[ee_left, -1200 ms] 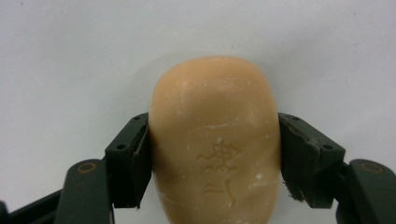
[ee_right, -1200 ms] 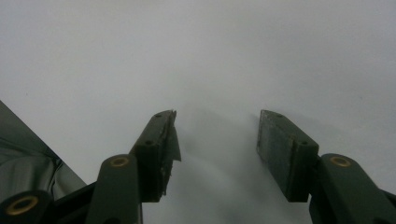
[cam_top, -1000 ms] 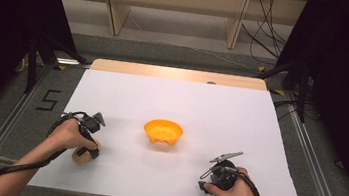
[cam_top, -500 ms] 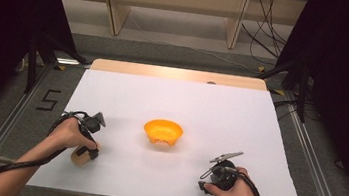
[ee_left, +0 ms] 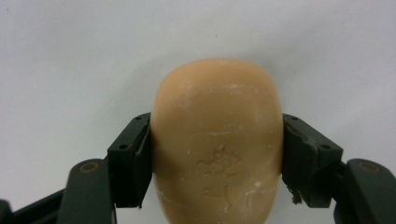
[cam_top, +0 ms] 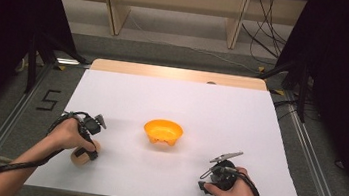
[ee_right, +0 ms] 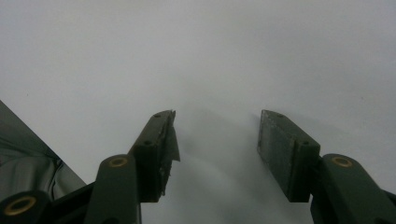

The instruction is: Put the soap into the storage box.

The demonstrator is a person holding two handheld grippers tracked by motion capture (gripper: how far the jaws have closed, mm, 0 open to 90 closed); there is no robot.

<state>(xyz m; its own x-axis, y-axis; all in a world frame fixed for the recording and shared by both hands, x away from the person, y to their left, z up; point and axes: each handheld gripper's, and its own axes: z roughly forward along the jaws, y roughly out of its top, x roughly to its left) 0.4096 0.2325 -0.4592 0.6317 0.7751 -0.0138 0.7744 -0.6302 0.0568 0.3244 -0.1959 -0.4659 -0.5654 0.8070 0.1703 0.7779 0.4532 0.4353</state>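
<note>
A tan, rounded bread-like piece [ee_left: 217, 140] with a faint stamped mark lies on the white table between both jaws of my left gripper [ee_left: 217, 158], which press its two sides. From above, the same piece [cam_top: 83, 156] peeks out under my left gripper [cam_top: 88, 152] near the table's front left. An orange bowl [cam_top: 163, 131] sits mid-table, apart from both hands. My right gripper [cam_top: 206, 180] rests low at the front right. Its jaws stand apart over bare table in the right gripper view [ee_right: 217, 140], holding nothing.
The white table top [cam_top: 211, 112] has a wooden strip along its far edge. Metal rails run along both sides, and a "5" marker [cam_top: 47, 100] is on the floor at left. Cables lie on the floor behind.
</note>
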